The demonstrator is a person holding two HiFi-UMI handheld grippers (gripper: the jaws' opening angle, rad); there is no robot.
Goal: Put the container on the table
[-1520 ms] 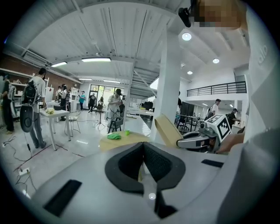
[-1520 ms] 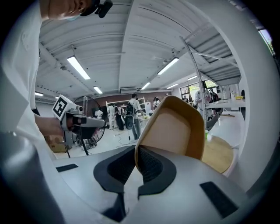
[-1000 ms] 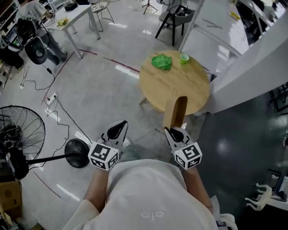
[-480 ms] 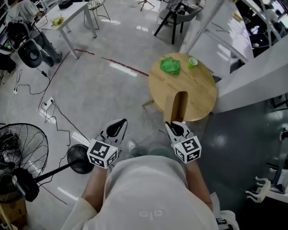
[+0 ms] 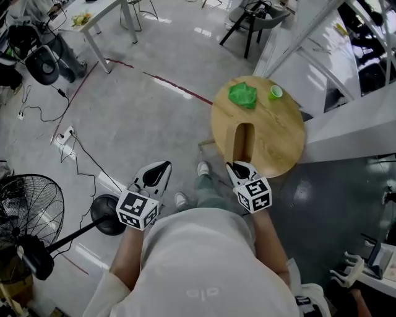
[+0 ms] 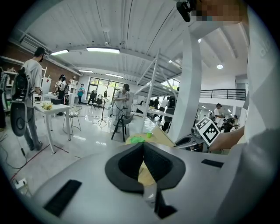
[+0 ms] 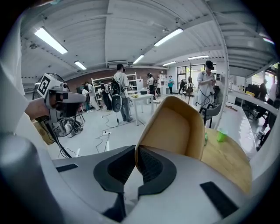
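My right gripper (image 5: 238, 166) is shut on the near rim of a tan, rounded open container (image 5: 243, 142), which sticks out ahead of it and hangs over the near edge of the round wooden table (image 5: 281, 139). In the right gripper view the pads (image 7: 146, 164) pinch the container's thin wall (image 7: 175, 124), with the table (image 7: 227, 159) behind on the right. A crumpled green cloth (image 5: 242, 95) and a small green cup (image 5: 275, 93) lie on the table's far side. My left gripper (image 5: 162, 166) is shut on nothing, over the floor left of the table.
A standing fan (image 5: 28, 213) with a round base is at the lower left, and cables trail across the floor (image 5: 74, 139). A white table (image 5: 102, 18) and a black chair (image 5: 250, 15) stand farther back. White beams (image 5: 349, 121) run along the right. Several people stand in the room.
The person has walked toward the round table. Both grippers moved forward, and the container now reaches over the table's near edge. Neither grip changed.
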